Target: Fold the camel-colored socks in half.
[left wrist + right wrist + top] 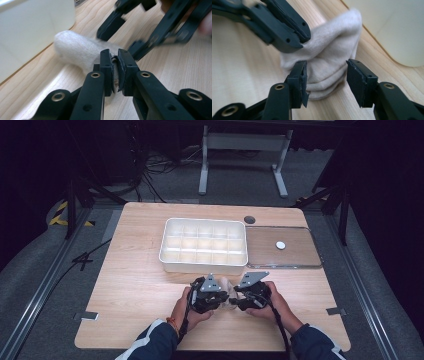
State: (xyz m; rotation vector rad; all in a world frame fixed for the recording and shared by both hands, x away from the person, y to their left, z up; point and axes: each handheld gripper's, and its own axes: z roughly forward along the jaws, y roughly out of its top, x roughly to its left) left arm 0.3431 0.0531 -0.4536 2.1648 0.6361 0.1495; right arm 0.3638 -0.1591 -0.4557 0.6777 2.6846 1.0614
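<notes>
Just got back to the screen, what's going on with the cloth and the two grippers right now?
A person works a rolled pale cloth on the table, just in front of the white compartment tray. The left gripper is clamped shut on a fold of the cloth. The right gripper has its jaws apart on either side of the bundle, pads not pressing. A clear lid lies beside the tray.

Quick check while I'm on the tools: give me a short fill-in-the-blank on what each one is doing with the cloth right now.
1. The left tool is ____ on a fold of the white cloth.
2. The right tool has its jaws ____, one on each side of the cloth.
3. The cloth lies on the wooden table just in front of the white ____ tray.

Missing words: shut; open; compartment
</notes>
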